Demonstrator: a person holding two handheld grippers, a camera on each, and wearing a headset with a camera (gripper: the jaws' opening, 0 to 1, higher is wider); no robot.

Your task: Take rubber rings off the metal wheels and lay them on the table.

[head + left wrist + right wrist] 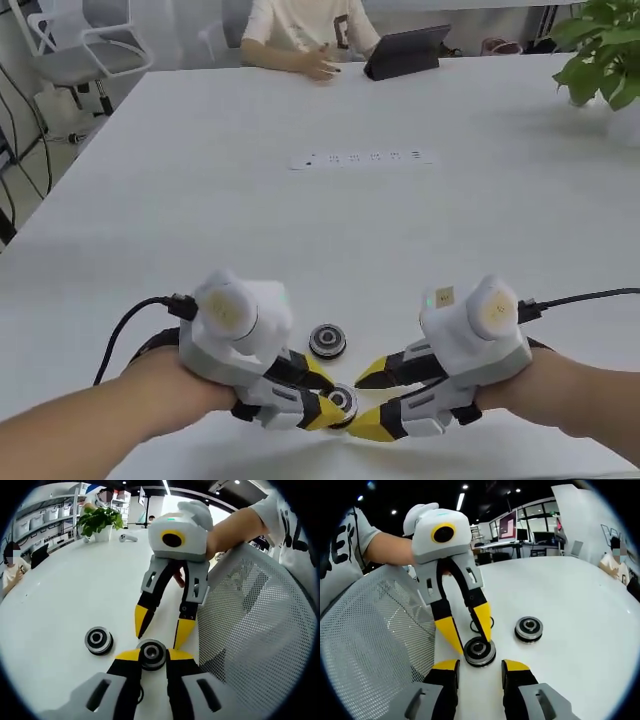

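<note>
Metal wheel clamped in L gripper | R gripper jaws apart, facing it

Head view: high above near edge of white table; faces forward and down along tabletop; middle distance. Left gripper view: low over tabletop, close-up; faces right gripper head-on. Right gripper view: low, close-up; faces left gripper head-on; the two axes opposed. Shared by all three views: wheel between jaw tips; second wheel just beside it.
</note>
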